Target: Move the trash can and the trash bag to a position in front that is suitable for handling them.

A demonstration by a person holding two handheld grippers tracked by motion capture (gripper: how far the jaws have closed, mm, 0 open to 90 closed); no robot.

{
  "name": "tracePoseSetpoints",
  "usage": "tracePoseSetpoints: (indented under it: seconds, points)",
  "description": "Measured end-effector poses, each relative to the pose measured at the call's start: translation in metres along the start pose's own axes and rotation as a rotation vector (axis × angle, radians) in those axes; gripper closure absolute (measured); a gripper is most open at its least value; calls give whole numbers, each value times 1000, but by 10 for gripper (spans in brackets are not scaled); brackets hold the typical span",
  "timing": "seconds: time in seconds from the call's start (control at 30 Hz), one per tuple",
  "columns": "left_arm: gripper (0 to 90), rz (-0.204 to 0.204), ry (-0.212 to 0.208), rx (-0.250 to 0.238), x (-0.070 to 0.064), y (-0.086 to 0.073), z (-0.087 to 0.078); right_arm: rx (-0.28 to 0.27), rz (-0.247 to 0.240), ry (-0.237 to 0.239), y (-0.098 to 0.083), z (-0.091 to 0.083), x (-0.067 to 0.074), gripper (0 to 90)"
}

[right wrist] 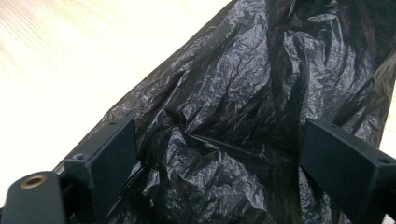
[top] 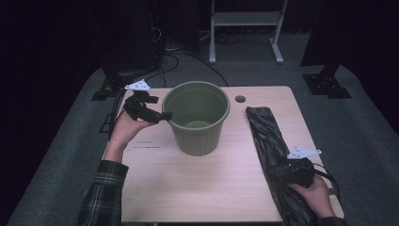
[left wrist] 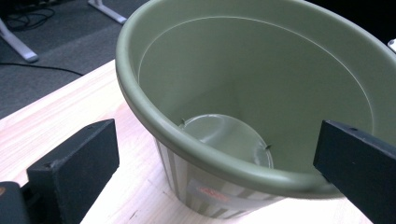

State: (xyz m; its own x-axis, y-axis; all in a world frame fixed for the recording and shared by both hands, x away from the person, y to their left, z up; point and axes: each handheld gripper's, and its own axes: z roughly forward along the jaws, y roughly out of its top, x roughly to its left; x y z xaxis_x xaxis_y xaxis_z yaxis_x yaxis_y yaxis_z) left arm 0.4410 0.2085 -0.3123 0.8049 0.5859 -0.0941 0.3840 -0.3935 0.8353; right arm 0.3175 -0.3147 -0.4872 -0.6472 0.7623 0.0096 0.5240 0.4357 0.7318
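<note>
High view shows a round, smooth olive-green plastic bucket [top: 197, 117] standing upright near the middle of the pale wood-grain worktop [top: 188, 188], mouth up and tapering toward its ribbed base, with the left claw [top: 162, 115] at its left rim, jaws spread wide apart on either side of the rim. A crinkled, glossy black plastic bag [top: 270, 146] lies flat as a long strip along the worktop's right edge, its long axis running from far edge to near edge. Right claw [top: 289, 169] sits over the bag's near part, jaws released and straddling the wrinkled film.
</note>
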Motion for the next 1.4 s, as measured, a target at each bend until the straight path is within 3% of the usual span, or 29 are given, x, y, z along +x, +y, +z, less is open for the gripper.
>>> tracePoseSetpoints:
  seconds: [0.37, 0.67, 1.07, 1.4]
  points:
    - [0, -15, -37, 8, 2, 0, 15, 0, -2, 1, 0, 0, 0, 101]
    - [0, -2, -12, 16, -3, 1, 17, 1, -2, 1, 0, 0, 0, 101]
    - [0, 39, -46, 32, -21, 3, 17, 0, -2, 1, 0, 0, 0, 101]
    - [0, 52, -77, 6, -41, 0, 14, 2, 0, 2, 0, -1, 0, 100]
